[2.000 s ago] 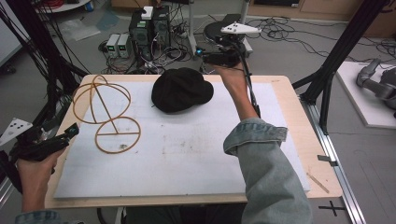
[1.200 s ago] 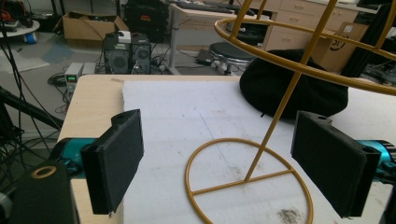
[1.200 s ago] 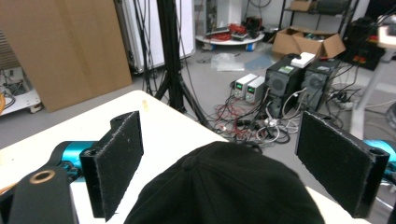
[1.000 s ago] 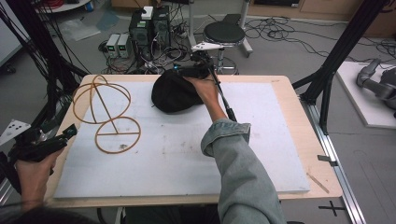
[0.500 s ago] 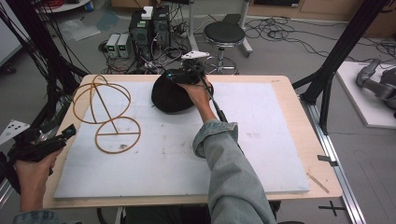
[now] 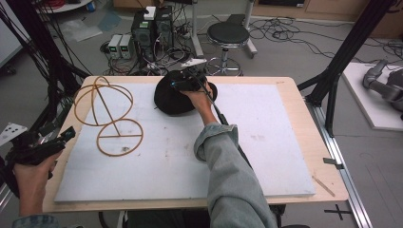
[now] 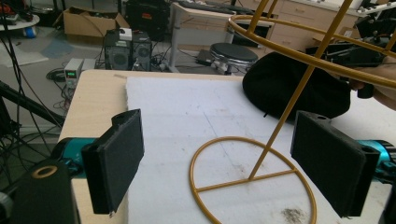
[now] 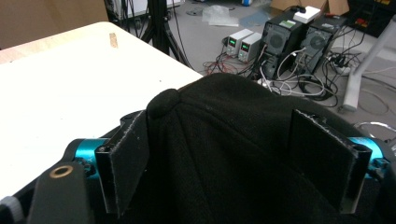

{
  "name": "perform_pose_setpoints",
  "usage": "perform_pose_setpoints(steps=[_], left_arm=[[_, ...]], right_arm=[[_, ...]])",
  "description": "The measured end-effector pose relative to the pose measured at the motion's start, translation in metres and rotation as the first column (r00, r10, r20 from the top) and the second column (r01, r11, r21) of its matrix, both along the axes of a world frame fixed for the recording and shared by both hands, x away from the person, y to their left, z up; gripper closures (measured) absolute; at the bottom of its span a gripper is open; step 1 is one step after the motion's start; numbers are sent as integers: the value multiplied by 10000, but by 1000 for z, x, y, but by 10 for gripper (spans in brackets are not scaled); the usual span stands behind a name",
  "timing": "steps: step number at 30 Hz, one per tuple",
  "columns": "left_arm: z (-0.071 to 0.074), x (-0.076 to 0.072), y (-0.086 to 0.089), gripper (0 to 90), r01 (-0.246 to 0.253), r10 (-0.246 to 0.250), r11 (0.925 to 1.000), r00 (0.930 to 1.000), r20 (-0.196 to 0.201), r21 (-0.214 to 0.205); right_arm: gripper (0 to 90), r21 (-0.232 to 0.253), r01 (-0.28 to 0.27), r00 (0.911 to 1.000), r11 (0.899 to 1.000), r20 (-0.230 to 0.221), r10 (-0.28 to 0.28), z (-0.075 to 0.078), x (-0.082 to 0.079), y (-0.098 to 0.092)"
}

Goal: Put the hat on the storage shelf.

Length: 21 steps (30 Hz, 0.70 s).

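A black cap (image 6: 171, 100) lies on the white board (image 6: 266, 128) at the back middle of the table. My right gripper (image 6: 184, 85) has come down over it. In the right gripper view the cap's crown (image 8: 224, 102) with its top button fills the gap of the right gripper (image 8: 229, 140); the jaws have just been closing and still stand wide, without pinching the fabric. A yellow wire stand (image 6: 102, 109) with a round base sits at the left. My left gripper (image 6: 66, 135) is held open at the table's front left, facing the stand's rod (image 7: 280, 126) and the cap (image 7: 289, 88) beyond it.
The wooden table edge (image 6: 306, 109) frames the board. Behind the table stand a round stool (image 6: 228, 33), computer boxes (image 6: 152, 26) and loose cables on the floor. Black frame posts rise at both sides.
The right hand has swung left from the table's back right and sunk onto the black cap. The left hand has stayed in place.
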<state>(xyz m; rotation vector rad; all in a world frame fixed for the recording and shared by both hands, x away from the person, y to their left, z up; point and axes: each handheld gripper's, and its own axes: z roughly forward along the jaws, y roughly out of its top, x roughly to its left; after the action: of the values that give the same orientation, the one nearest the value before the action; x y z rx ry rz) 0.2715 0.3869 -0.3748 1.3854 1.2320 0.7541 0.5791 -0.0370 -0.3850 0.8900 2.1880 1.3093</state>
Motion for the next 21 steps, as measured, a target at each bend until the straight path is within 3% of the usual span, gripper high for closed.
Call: perform_pose_setpoints(steps=[6,15,21], left_arm=[[-1,1,0,178,1,-1,10000,10000,-52,29],[-1,1,1,178,10,-10,10000,10000,-39,-18],[0,0,1,179,-34,34,10000,10000,10,-33]], right_arm=[[268,-169,30,9995,9999,-300,-35,-7,4,1],[645,-782,-524,9977,9956,-475,488,-8,3,6],[790,-1120,-434,9980,9928,-506,379,-7,2,7]])
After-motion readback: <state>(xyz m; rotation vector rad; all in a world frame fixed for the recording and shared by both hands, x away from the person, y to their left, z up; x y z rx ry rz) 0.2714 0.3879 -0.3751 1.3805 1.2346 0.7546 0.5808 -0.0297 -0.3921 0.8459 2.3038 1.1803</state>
